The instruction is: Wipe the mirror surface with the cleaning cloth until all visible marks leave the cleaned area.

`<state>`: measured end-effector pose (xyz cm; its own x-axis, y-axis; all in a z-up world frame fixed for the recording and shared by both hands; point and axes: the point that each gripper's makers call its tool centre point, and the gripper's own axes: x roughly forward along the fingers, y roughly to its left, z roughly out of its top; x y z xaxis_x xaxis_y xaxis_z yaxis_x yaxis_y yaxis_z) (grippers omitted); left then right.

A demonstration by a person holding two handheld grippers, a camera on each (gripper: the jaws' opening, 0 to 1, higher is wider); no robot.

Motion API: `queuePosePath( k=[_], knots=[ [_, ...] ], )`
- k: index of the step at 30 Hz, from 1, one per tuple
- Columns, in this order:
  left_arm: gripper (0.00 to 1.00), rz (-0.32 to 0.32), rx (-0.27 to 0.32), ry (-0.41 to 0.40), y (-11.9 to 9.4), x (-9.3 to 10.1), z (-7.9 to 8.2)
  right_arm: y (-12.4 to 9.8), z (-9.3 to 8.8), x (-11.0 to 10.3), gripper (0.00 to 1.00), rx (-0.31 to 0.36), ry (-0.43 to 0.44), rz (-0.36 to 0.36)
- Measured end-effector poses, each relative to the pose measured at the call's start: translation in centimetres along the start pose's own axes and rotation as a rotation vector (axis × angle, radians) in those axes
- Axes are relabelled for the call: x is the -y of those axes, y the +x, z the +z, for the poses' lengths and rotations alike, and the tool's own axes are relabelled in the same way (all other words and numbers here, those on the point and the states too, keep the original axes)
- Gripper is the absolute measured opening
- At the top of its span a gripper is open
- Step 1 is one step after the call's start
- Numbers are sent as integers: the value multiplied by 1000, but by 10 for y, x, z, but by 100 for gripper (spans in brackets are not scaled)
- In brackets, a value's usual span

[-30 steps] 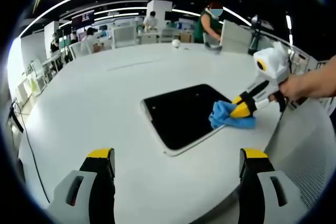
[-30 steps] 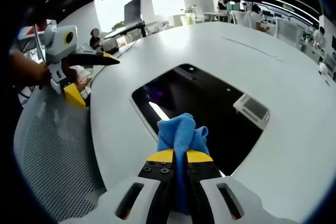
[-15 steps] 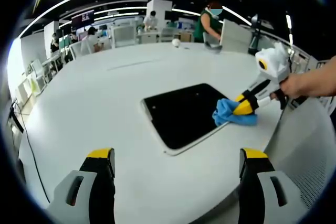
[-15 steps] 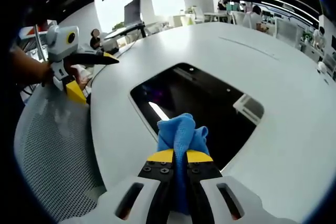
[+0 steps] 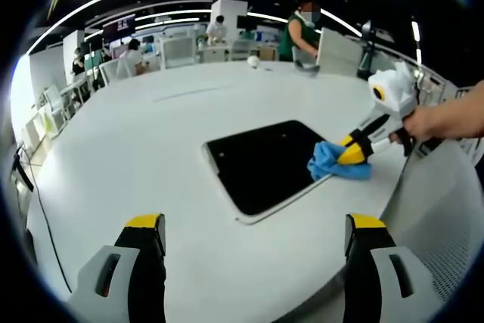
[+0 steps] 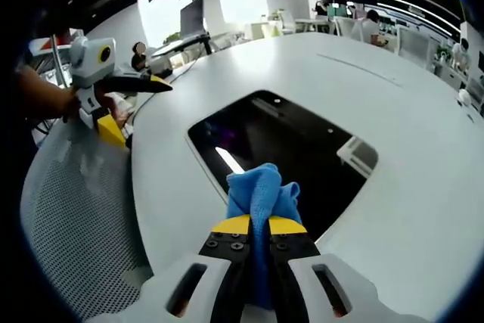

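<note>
Your right gripper (image 6: 255,225) has its jaws pinched together on the blue cleaning cloth (image 6: 261,194), which rests on the mirror's (image 6: 295,149) 6 o'clock edge. Your left gripper (image 5: 253,225) hangs spread wide above the white table (image 5: 136,134), touching nothing.

The right gripper (image 6: 258,226) is clamping its yellow-tipped jaws on the blue cloth, a hand (image 5: 435,121) gripping its handle. The left gripper (image 5: 253,234) is hovering, its jaws spread wide apart with nothing between them.
</note>
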<state>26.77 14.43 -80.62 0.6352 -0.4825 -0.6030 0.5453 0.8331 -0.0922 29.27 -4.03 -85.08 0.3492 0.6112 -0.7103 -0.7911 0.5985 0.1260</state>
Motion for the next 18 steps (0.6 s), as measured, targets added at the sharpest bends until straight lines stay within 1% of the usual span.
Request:
queuePosePath(
  k=[4,6,10,15,18],
  knots=[
    [99,-2,-1,1,0,0,0,0,0,1,1,6,-3,-1],
    [99,-3,-1,2,1,1,0,0,0,2,1,11,20,0],
    [99,-4,-4,4,1,1,-1,1,1,6,1,15,28,-10],
    [99,-3,-3,2,1,1,0,2,3,9,1,12,7,-15],
    [99,-2,-4,0,1,0,-1,3,4,14,1,24,7,-17]
  ],
)
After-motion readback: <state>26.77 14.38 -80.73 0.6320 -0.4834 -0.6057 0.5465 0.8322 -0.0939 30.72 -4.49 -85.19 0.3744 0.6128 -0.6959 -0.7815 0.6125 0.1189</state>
